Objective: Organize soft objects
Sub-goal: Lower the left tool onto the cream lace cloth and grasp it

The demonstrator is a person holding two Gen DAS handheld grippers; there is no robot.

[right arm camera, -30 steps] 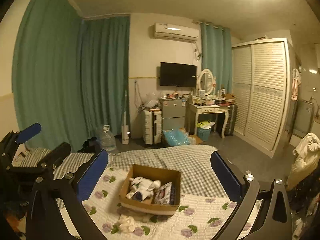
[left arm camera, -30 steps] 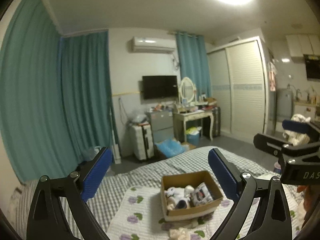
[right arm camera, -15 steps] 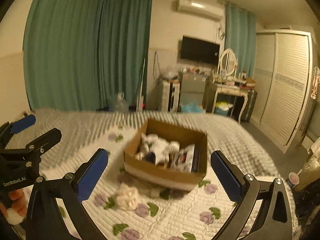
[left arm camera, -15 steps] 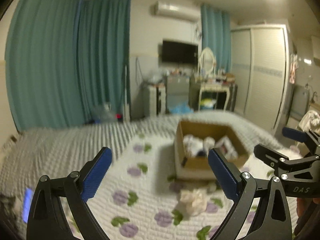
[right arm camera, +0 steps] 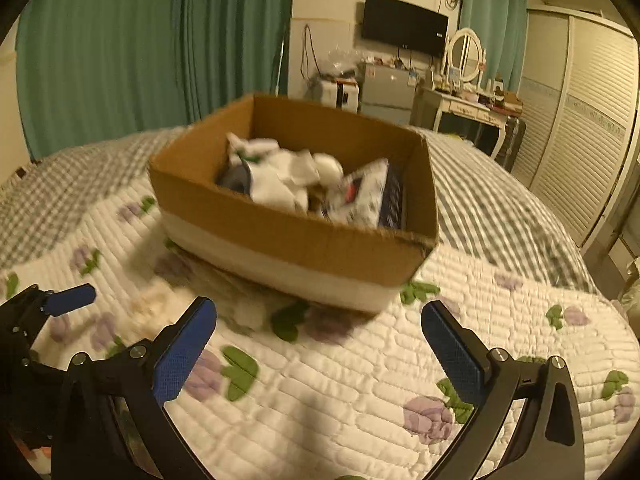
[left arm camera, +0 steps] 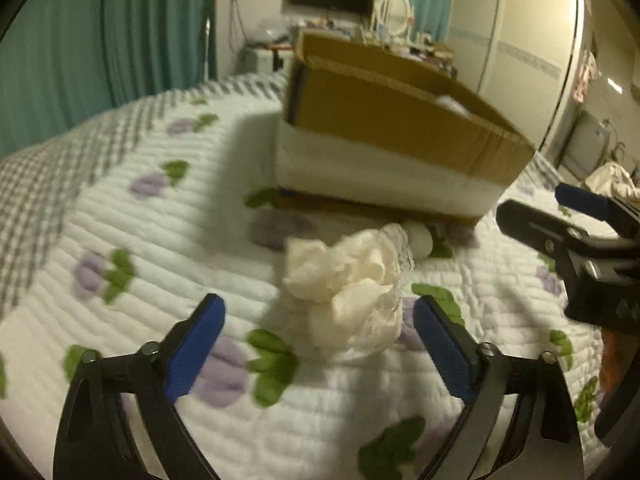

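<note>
A crumpled cream cloth with a lace edge (left arm camera: pixel 352 284) lies on the white flowered quilt (left arm camera: pixel 160 240) in front of a cardboard box (left arm camera: pixel 396 136). My left gripper (left arm camera: pixel 318 326) hovers just short of the cloth with its jaws closing, and the blue pads stand apart on either side without touching it. In the right wrist view the box (right arm camera: pixel 296 236) holds several white soft items (right arm camera: pixel 288 176) and a printed packet (right arm camera: pixel 360 196). My right gripper (right arm camera: pixel 318 332) is open over bare quilt in front of the box. The cloth (right arm camera: pixel 152 308) shows blurred at its left.
A small white roll (left arm camera: pixel 420 238) lies by the box's base. The left gripper (right arm camera: pixel 52 308) shows at the right wrist view's left edge, the right gripper (left arm camera: pixel 568 236) at the other view's right edge. A checked blanket (right arm camera: pixel 480 184) covers the bed's far part. A dresser (right arm camera: pixel 460 112) stands beyond.
Both grippers have dropped from high above the bed to just over the quilt and tipped downward. The box and cloth now loom close. The left jaws have narrowed slightly.
</note>
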